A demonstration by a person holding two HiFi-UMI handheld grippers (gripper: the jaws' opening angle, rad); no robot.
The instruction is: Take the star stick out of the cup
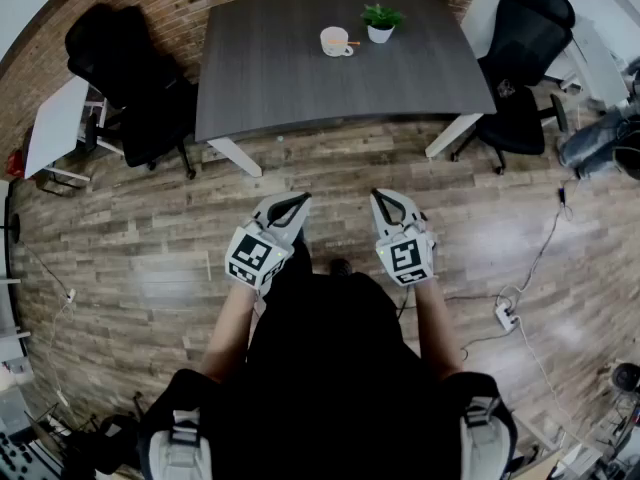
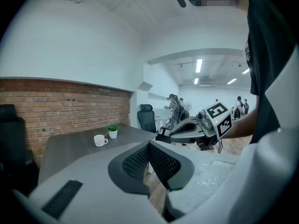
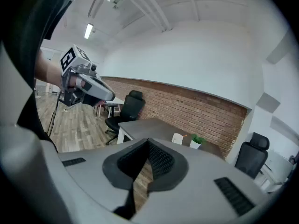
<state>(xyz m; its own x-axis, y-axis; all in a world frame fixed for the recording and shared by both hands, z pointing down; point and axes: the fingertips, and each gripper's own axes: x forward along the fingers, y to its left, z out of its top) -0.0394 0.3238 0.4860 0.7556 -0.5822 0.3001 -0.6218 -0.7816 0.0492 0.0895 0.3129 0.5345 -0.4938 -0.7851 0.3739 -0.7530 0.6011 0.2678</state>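
— Jaws, from the head view?
— Your left gripper (image 1: 291,208) and right gripper (image 1: 386,204) are hovering side by side over the floor, well short of the table (image 1: 280,78). The cup (image 1: 335,41) is standing there near a plant (image 1: 381,20), with the stick (image 1: 354,43) poking out.
— Left gripper view?
— Your left jaws are pressing together on nothing, and the cup is sitting far ahead.
— Right gripper view?
— Your right jaws are meeting too, empty, with the cup well beyond them.
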